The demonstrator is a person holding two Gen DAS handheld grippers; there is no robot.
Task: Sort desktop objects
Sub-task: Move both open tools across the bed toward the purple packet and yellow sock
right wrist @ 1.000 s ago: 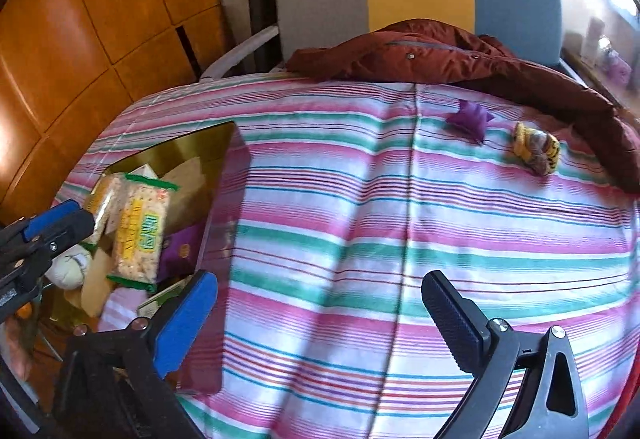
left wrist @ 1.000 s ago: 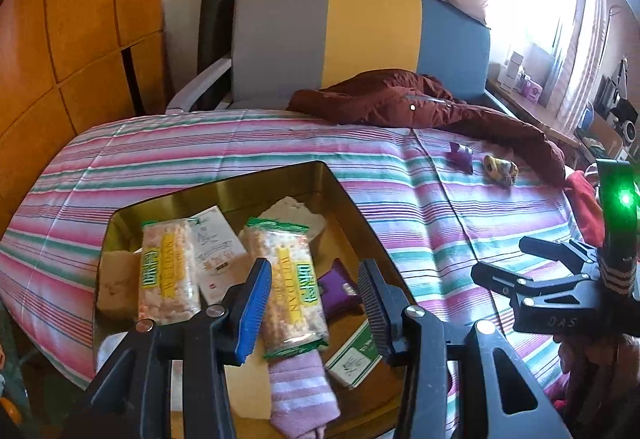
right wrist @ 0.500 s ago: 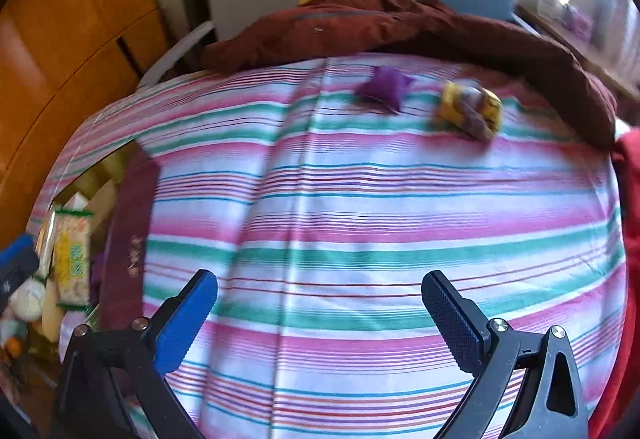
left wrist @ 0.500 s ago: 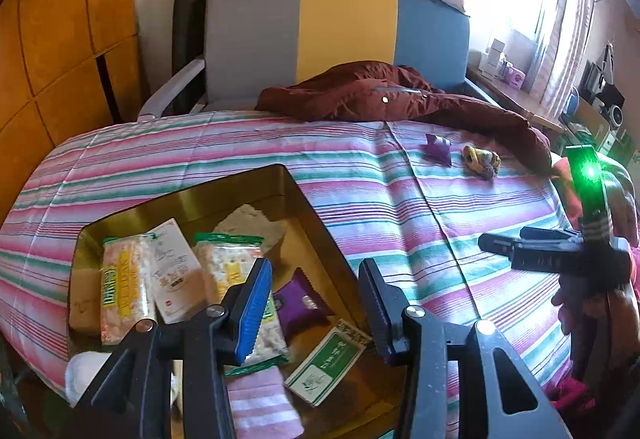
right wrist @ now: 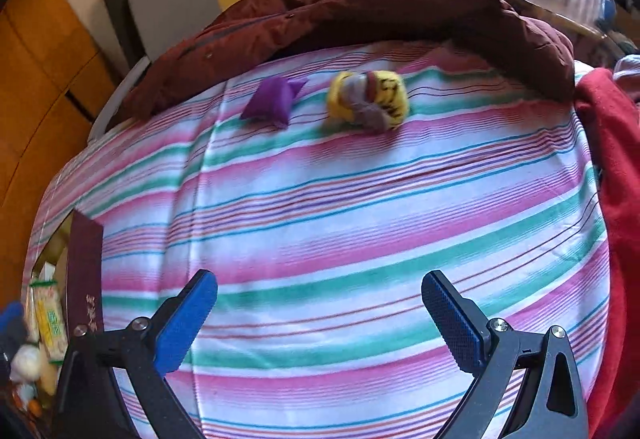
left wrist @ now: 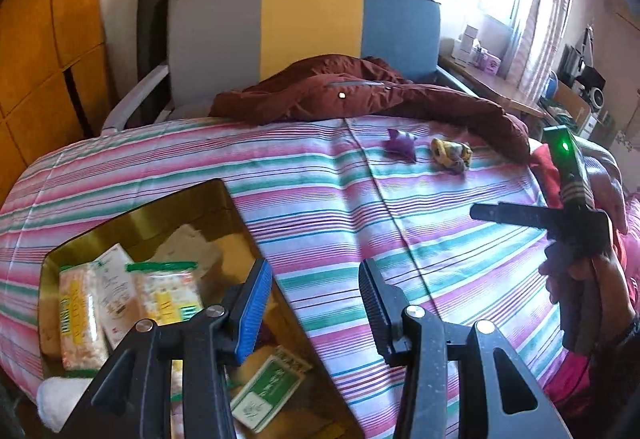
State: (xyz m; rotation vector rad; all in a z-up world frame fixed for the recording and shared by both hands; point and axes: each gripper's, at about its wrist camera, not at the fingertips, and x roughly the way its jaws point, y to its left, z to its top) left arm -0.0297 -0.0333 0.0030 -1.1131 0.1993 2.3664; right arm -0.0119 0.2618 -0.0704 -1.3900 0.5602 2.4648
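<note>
Purple pouch (right wrist: 276, 101) and yellow sock (right wrist: 370, 99) lie far; right tool (right wrist: 320, 319) (open, empty) should approach one squarely.

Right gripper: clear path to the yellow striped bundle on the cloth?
Probably yes. The right gripper is open and empty, aimed across bare striped cloth at the yellow bundle. Only the purple pouch sits beside it, apart.

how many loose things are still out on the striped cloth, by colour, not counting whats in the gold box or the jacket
purple: 1, the small purple pouch
yellow with grey: 1, the rolled yellow bundle
total: 2, side by side near the dark red jacket
</note>
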